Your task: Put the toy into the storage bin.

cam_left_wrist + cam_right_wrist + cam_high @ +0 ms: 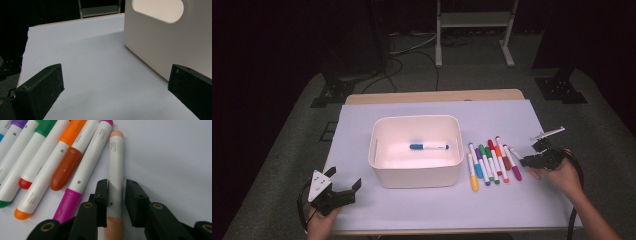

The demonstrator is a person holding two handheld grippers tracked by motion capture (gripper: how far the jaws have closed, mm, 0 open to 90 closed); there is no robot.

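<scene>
Picking up the peach marker for the bin

The right gripper [117, 195] is clenched around the peach marker [116, 170], outermost in the row on the counter [422, 205] beside the magenta marker [85, 170]; next comes a lift and carry to the white bin [416, 176] (a blue marker [428, 146] already lies inside). The left gripper [115, 82] rests released.

Bin: white bin [416, 150] at the table's [362, 200] centre — a blue-capped marker [428, 146] lies inside.
Markers: a row of markers [492, 162] just beside the bin at 3 o'clock.
Right claw [523, 161]: at the row's 3 o'clock end, its tips at the outermost marker.
Left claw [354, 189]: at 7 o'clock — apart from the bin.
</scene>
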